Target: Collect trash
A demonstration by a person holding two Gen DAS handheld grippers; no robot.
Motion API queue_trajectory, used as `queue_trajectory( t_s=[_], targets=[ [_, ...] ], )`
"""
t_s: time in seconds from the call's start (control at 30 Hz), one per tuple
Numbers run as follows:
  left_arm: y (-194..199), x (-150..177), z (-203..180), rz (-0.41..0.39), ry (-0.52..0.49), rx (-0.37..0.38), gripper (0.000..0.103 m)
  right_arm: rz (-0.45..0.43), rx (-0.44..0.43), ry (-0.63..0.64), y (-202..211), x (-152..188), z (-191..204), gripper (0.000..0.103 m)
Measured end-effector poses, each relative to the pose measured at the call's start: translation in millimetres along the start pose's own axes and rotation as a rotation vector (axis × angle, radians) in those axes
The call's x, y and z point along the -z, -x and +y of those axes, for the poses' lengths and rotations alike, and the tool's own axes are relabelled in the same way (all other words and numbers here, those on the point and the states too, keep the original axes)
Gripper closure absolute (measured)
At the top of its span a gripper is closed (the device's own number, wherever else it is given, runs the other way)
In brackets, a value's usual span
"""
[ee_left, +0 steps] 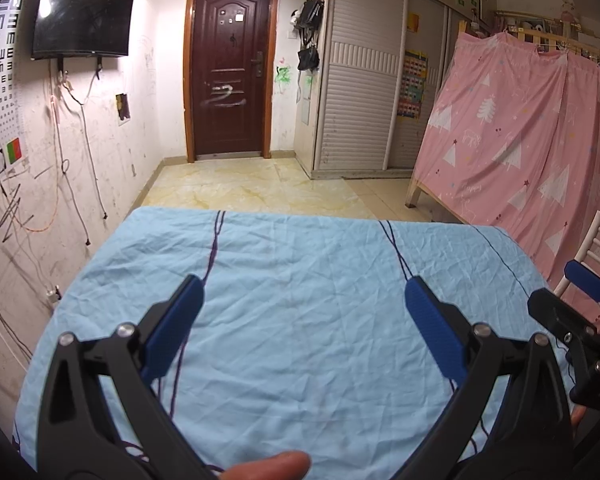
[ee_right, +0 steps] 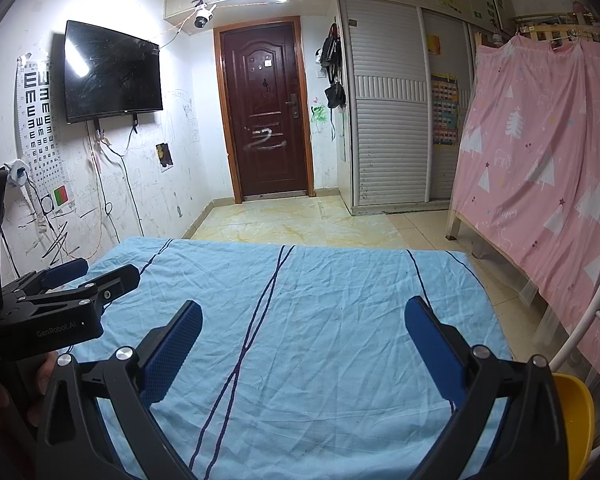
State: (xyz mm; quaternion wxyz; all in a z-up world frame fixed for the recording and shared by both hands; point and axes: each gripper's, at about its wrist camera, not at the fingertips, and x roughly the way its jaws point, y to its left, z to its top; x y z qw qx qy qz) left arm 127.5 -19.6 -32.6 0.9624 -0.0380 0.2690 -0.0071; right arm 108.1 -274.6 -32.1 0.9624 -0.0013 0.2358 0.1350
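Note:
My left gripper (ee_left: pixel 303 320) is open and empty, held over a table covered with a wrinkled light blue cloth (ee_left: pixel 284 276). My right gripper (ee_right: pixel 303 340) is open and empty over the same cloth (ee_right: pixel 320 300). The right gripper also shows at the right edge of the left wrist view (ee_left: pixel 580 304), and the left gripper at the left edge of the right wrist view (ee_right: pixel 84 280). No trash shows on the cloth in either view. A yellow container (ee_right: pixel 576 420) sits at the lower right, beside the table.
A white chair back (ee_right: pixel 592 320) stands right of the table. A pink curtain (ee_right: pixel 540 152) hangs over a wooden bed frame on the right. A dark door (ee_right: pixel 266 112), a wardrobe (ee_right: pixel 388 120) and a wall TV (ee_right: pixel 112 72) lie beyond a tiled floor (ee_right: pixel 292 220).

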Motion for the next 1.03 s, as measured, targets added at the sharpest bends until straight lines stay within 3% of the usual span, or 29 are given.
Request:
queue_trajectory(
  t_s=[1.03],
  targets=[
    [-1.4,3.6,3.9,0.007,0.008,-0.002,0.007,0.009,0.003,0.0,-2.3,0.5,0.2,0.009]
  ],
)
